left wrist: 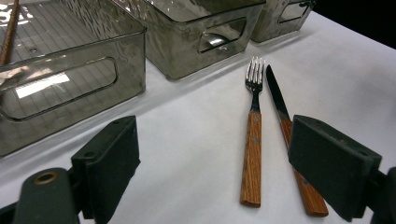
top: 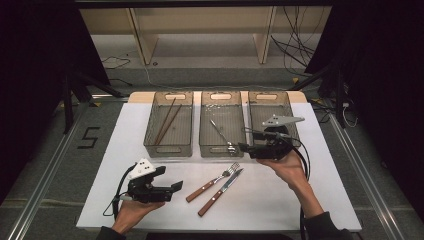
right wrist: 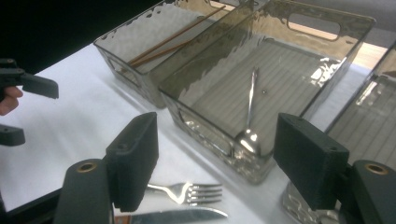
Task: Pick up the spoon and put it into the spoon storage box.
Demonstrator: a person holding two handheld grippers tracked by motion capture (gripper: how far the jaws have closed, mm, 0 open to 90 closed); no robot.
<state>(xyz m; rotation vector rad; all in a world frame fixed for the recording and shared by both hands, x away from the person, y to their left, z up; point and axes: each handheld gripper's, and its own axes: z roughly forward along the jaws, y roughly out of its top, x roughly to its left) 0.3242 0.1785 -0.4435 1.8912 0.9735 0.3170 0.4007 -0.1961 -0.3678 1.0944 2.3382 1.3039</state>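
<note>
One taped "5" (top: 89,137) marks the floor; fork (top: 212,181), knife (top: 220,185) unlabelled.

In the right gripper view, the bottom edge cuts off the knife (right wrist: 173,216), and a jaw hides the handle of the fork (right wrist: 187,192). The spoon (right wrist: 248,121) bowl looks blurred behind the wavy wall of the middle bin (right wrist: 219,140).

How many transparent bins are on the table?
3, side by side at the table's far edge: the left bin holds chopsticks, the middle bin a spoon, the right bin sits partly behind the right hand-held gripper.
</note>
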